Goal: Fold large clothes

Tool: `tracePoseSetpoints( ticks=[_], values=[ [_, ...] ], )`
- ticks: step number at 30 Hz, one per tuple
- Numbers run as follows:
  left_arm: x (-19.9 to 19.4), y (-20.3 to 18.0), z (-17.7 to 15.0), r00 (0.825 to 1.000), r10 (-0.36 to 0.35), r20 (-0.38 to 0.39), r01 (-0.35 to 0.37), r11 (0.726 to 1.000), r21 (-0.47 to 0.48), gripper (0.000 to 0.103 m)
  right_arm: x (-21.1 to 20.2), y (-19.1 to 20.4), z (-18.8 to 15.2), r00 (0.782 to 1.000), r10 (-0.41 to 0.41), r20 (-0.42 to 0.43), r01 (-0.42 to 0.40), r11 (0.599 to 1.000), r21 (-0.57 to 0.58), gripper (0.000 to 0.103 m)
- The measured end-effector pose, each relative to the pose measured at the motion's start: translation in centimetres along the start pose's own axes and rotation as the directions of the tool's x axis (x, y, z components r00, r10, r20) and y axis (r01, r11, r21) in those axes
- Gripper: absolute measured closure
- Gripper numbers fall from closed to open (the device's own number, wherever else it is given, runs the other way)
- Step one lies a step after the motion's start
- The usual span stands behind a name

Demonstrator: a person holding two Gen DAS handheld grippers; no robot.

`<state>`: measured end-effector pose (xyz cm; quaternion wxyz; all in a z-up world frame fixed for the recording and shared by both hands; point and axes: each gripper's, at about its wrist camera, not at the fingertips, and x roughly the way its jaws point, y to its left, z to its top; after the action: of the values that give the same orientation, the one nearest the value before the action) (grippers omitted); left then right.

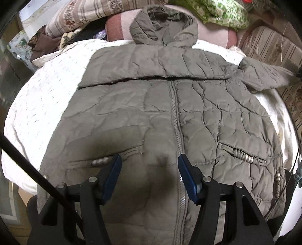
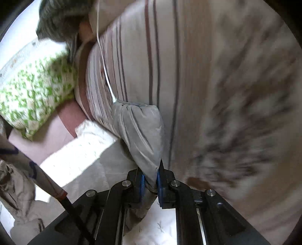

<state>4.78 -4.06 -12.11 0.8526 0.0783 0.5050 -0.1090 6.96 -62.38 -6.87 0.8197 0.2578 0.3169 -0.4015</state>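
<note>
A grey-green quilted hooded jacket (image 1: 169, 105) lies front up on a white sheet (image 1: 43, 98), zipper closed, hood at the far end. Its left-hand sleeve is folded across the chest; the other sleeve (image 1: 264, 75) stretches out to the far right. My left gripper (image 1: 149, 162) hovers open above the jacket's lower front, beside the zipper, blue pads apart with nothing between them. In the right wrist view my right gripper (image 2: 151, 177) is shut on the sleeve's cuff end (image 2: 139, 128), which sticks out past the pads. The view is blurred by motion.
Striped bedding (image 2: 207, 75) rises close behind the right gripper. A green-and-white patterned pillow (image 2: 34, 90) lies to its left, with a pink cushion (image 2: 45, 143) below it. Folded striped cloths (image 1: 79, 15) and dark clothes (image 1: 43, 41) pile at the far left. A white cord (image 2: 103, 62) hangs over the striped bedding.
</note>
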Motion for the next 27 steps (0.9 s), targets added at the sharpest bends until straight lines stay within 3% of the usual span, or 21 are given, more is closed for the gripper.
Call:
tracePoseSetpoints(
  ticks=[3, 8, 13, 16, 21, 27],
  values=[
    [-1.3, 1.6, -0.9, 0.999, -0.014, 0.032, 0.015, 1.000, -0.026, 0.042, -4.5, 1.7, 0.2, 0.999, 0.011, 0.042, -0.009, 0.999, -0.043, 0.092],
    [-2.9, 3.8, -2.3, 0.998, -0.015, 0.067, 0.020, 0.998, -0.065, 0.042, -10.5, 7.9, -0.6, 0.994, 0.087, 0.072, -0.076, 0.987, -0.138, 0.092],
    [-4.0, 6.0, -3.4, 0.995, -0.020, 0.095, 0.031, 0.993, -0.111, 0.042, -14.6, 16.0, -3.0, 0.967, 0.253, 0.013, -0.244, 0.945, -0.217, 0.092],
    [-4.3, 7.7, -3.9, 0.994, -0.020, 0.105, 0.036, 0.988, -0.150, 0.042, -16.6, 22.0, -5.6, 0.933, 0.355, -0.058, -0.357, 0.895, -0.267, 0.092],
    [-4.0, 10.7, -4.6, 0.995, -0.014, 0.103, 0.036, 0.976, -0.213, 0.042, -18.6, 32.4, -12.1, 0.851, 0.478, -0.219, -0.526, 0.775, -0.351, 0.092],
    [-3.2, 14.0, -5.6, 0.996, -0.012, 0.092, 0.036, 0.961, -0.273, 0.042, -18.8, 43.2, -22.9, 0.792, 0.479, -0.379, -0.611, 0.629, -0.481, 0.092]
  ],
)
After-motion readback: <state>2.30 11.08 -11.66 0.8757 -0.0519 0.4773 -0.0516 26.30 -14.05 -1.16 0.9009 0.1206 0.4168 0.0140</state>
